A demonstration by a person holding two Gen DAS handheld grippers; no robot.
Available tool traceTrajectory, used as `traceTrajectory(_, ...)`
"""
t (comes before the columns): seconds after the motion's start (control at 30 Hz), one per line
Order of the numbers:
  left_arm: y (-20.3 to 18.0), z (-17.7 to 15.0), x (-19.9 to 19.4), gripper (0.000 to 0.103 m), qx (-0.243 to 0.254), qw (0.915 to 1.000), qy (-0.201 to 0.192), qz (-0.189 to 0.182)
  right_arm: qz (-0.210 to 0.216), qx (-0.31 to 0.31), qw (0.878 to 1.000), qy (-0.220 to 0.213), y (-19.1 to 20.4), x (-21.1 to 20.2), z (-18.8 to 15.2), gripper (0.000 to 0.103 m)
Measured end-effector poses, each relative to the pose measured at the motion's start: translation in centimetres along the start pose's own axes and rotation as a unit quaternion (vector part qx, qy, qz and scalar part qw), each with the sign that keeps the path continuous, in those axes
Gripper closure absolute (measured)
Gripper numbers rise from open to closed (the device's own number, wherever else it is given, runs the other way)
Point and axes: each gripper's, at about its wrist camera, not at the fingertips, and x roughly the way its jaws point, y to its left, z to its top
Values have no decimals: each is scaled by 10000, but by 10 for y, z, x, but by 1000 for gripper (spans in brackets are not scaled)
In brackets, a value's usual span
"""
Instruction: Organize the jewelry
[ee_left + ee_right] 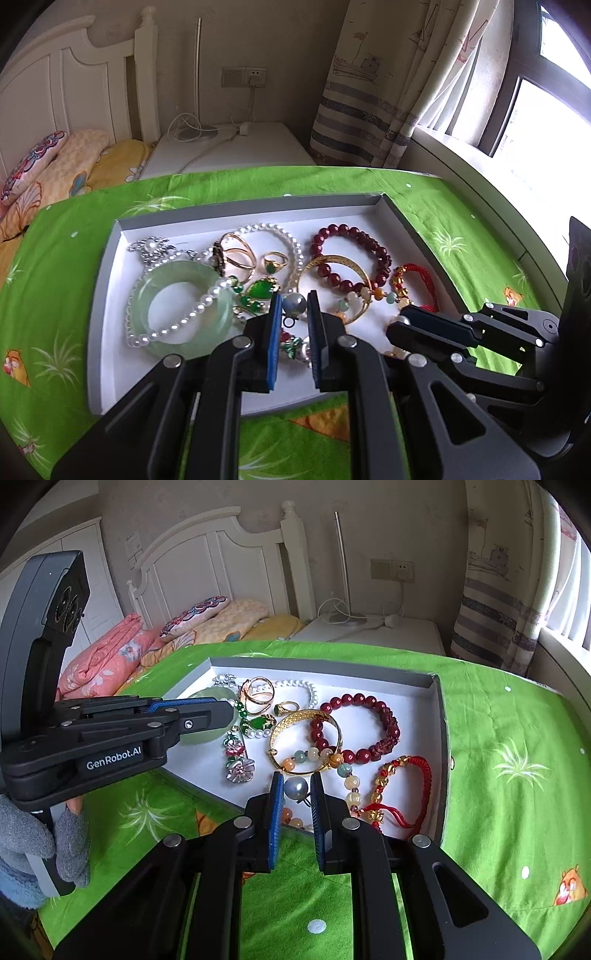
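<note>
The main risk, as I judge it, is a slip. Each gripper pinches a smooth round bead by its curved sides, so a jolt or a slight easing of the grip could squirt it out into the crowded box [258, 206] or onto the green-clothed table [74, 258], where it might roll off. A second danger is snagging. A small dark loop hangs below each bead, and it could catch on the pearl strand [199, 314] draped over the jade bangle [218, 321], or on the gold bangle [351, 264] and the red bead bracelet [369, 243] overlapping it, dragging the tangle along. The two tools also work close together over the near edge of the box, so they could knock one another. The left gripper [293, 295] is nearly closed, its blue pads pressing on either side of a grey pearl [294, 303], held above the box's near part, just beside the green pendant [260, 290]. The right gripper [295, 775] is likewise almost shut on a second grey pearl [295, 787], held over the near edge of the box beside the red cord bracelet [424, 771] and not far from the flower brooches [240, 768]. Whether either pearl is fully clear of the pieces beneath it cannot be told.
</note>
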Motion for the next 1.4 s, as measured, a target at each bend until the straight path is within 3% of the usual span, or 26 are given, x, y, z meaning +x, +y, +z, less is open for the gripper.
traceTrajectory(0.33, -18, 10, 30, 89, -24, 9998, 168, 56, -176, -101, 9997, 120, 4, 4, 0, 89)
traceTrajectory(0.4, -15, 9, 28, 80, -48, 9998, 149, 76, -166, -68, 9997, 146, 3, 5, 0, 88)
traceTrajectory(0.5, -11, 7, 16, 47, -74, 9996, -76, 248, -135, 95, 9998, 83, -2, 2, 0, 86)
traceTrajectory(0.57, -7, 6, 0, 37, -121, 9987, -326, 360, -136, 250, 9996, -26, -8, -4, -2, 69)
traceTrajectory(0.6, -5, 6, -8, 35, -136, 9978, -459, 461, -126, 339, 9993, -121, -11, -8, -2, 65)
traceTrajectory(0.7, -4, 7, -45, 11, -78, 9897, -1075, 946, -98, 625, 9962, -600, -20, -30, -2, 61)
traceTrajectory(0.73, -5, 8, -59, 4, -46, 9858, -1311, 1051, -146, 734, 9942, -773, -23, -40, 0, 53)
traceTrajectory(0.77, -6, 8, -75, 2, -27, 9808, -1546, 1188, -200, 844, 9916, -961, -26, -51, 2, 38)
traceTrajectory(0.9, -5, 5, -117, 2, -160, 9662, -1927, 1704, -654, 1133, 9766, -1707, -27, -95, 7, 16)
traceTrajectory(0.97, -2, -1, -128, 2, -275, 9623, -1993, 1828, -944, 1198, 9695, -1918, -21, -109, 7, 16)
traceTrajectory(1.07, 5, -15, -130, 2, -375, 9635, -1975, 1770, -1332, 1284, 9633, -1945, -9, -114, 1, 16)
traceTrajectory(1.13, 9, -25, -123, 2, -469, 9649, -1816, 1838, -1464, 1306, 9635, -1821, -5, -108, -2, 16)
traceTrajectory(1.4, 11, -58, -85, 2, -417, 9777, -1354, 1547, -1721, 1148, 9710, -1196, 17, -68, -24, 16)
